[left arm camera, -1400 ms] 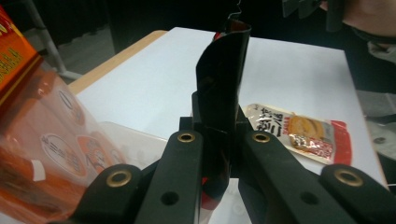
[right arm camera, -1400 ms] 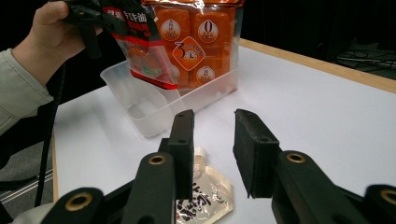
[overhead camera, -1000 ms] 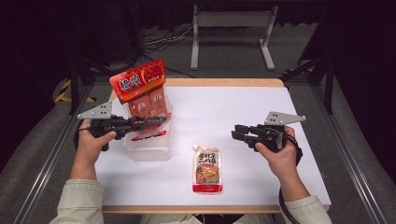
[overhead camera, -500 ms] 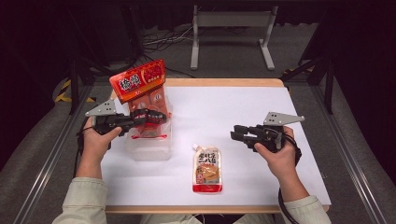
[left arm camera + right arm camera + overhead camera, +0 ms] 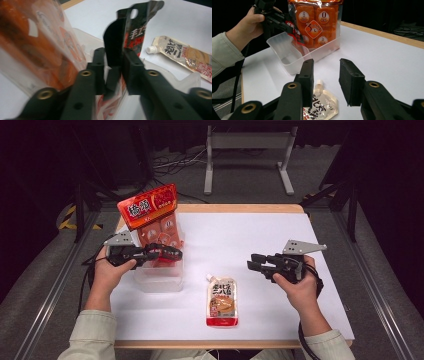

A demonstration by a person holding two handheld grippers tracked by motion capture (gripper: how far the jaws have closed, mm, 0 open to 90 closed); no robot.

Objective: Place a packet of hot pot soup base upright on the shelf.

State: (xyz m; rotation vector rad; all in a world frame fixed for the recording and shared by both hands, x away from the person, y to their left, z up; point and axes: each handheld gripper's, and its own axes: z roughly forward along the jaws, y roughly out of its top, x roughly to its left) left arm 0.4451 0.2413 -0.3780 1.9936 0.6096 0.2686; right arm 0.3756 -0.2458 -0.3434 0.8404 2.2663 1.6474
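While the left gripper (image 5: 167,253) hangs over a clear plastic tub (image 5: 159,280), its jaws have just been opening and now stand slightly apart around a small dark red-and-black packet (image 5: 131,30), which stands upright in the tub beside a tall orange snack bag (image 5: 152,217). Further right, the right gripper (image 5: 256,262) hovers with jaws apart and empty, near a beige spouted sauce pouch (image 5: 222,300) lying flat on the white table (image 5: 260,235).

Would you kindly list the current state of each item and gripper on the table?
Clear plastic bin: upright, open-topped.
Large orange snack bag: standing in the bin.
Small dark red packet: between the left gripper's jaws, which have just been opening.
Beige spouted sauce pouch: lying flat.
Right gripper: open, empty.
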